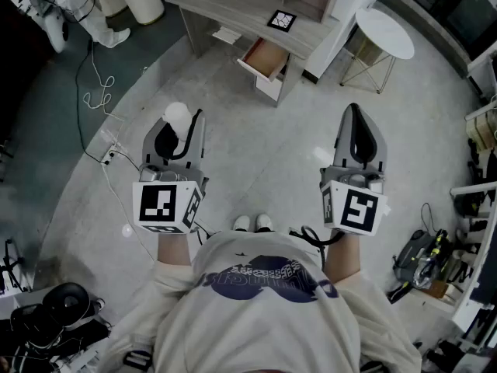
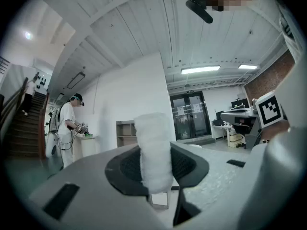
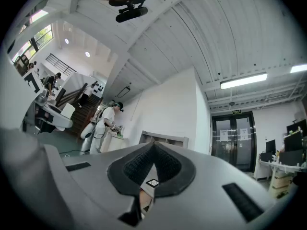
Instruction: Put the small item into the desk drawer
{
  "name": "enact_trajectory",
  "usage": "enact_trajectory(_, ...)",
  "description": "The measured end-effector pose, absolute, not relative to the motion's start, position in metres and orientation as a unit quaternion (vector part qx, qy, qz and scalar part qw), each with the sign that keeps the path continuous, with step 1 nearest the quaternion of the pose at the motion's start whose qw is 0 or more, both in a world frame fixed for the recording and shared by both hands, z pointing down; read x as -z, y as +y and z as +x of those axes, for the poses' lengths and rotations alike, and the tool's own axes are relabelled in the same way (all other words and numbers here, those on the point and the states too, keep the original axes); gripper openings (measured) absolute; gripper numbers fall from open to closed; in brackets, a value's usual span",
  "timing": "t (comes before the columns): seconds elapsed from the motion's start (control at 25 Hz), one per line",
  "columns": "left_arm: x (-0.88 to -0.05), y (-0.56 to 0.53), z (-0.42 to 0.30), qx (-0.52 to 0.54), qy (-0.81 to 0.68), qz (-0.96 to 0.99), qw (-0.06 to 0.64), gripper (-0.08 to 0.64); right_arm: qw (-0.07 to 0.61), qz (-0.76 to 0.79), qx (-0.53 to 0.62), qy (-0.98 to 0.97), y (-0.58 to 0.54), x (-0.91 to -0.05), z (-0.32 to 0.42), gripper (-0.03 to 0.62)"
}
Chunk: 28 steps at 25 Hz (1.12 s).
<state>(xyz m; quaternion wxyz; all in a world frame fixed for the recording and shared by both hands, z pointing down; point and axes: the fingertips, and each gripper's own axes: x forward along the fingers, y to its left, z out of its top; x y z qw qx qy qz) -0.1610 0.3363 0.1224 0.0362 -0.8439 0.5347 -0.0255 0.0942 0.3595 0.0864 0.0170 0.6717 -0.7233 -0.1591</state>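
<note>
Head view: person standing on the floor, facing the tabletop, both claws pointing forward.
Left claw: gripping the small item, a white fluffy roll, between its pads.
Item axis: standing upright in the left gripper view, poking above the jaws.
Drawer: hanging open under the tabletop, lying ahead and right of the left claw, well apart.
Right claw: clenched, carrying nothing.
Coming move: likely calling for forward-rightward travel; left claw looking slightly nearer the drawer than the right claw.
</note>
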Motion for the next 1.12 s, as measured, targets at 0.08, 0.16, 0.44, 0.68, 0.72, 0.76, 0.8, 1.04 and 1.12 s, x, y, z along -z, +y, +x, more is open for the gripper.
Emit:
enact_trajectory(0.08,-0.123,0.337,-0.162,0.025,0.535,-0.844,0.036,0.124,0.019,0.672,0.16,-0.723,0.36,-0.087,0.094,-0.003)
enact_trajectory(0.16,-0.123,0.336,-0.163,0.025,0.536,-0.843,0.036,0.124,0.02,0.673,0.16,-0.722,0.36,-0.087,0.093,-0.003)
enact_trajectory(0.44,-0.125,0.33,-0.167,0.026,0.539,-0.841,0.032,0.124,0.027,0.671,0.161,-0.723,0.354,-0.089,0.091,-0.003)
enact_trajectory(0.68,-0.126,0.323,-0.17,0.027,0.541,-0.84,0.03,0.124,0.033,0.671,0.157,-0.724,0.347,-0.093,0.091,-0.003)
enact_trajectory(0.72,-0.126,0.322,-0.169,0.028,0.541,-0.84,0.03,0.124,0.033,0.671,0.156,-0.724,0.346,-0.093,0.092,-0.003)
enact_trajectory(0.76,-0.126,0.321,-0.169,0.028,0.541,-0.84,0.03,0.124,0.033,0.672,0.154,-0.724,0.345,-0.093,0.092,-0.003)
enact_trajectory(0.8,-0.126,0.321,-0.168,0.029,0.542,-0.84,0.029,0.124,0.033,0.672,0.152,-0.724,0.345,-0.094,0.093,-0.003)
enact_trajectory(1.04,-0.126,0.331,-0.164,0.027,0.543,-0.839,0.028,0.124,0.005,0.659,0.12,-0.742,0.352,-0.096,0.097,-0.002)
enact_trajectory(1.12,-0.126,0.329,-0.163,0.026,0.542,-0.839,0.026,0.124,-0.02,0.651,0.098,-0.752,0.351,-0.096,0.099,-0.002)
